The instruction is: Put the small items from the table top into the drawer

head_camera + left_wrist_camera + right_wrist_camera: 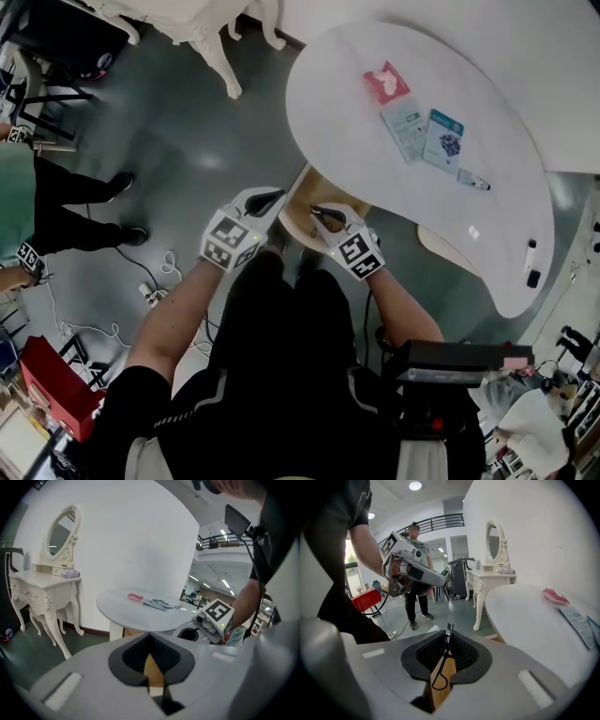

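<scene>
The white table top point(347, 112) carries a pink packet point(385, 82), two blue-and-white packets point(422, 131), a small pen point(473, 180) and a black-and-white marker point(532, 255). Below its near edge the wooden drawer point(298, 214) stands open. My right gripper point(322, 214) hangs over the drawer, shut on a thin black wire clip point(443, 663) that dangles between the pads. Just left of it, my left gripper point(272, 199) has its jaws together with nothing in them; past its tips point(150, 637) shows the drawer's wood point(153, 670).
A white vanity dresser point(44, 585) with an oval mirror point(60, 532) stands left of the table. A person point(56, 211) stands on the grey floor at the left, near cables point(150, 286) and a red box point(56, 389).
</scene>
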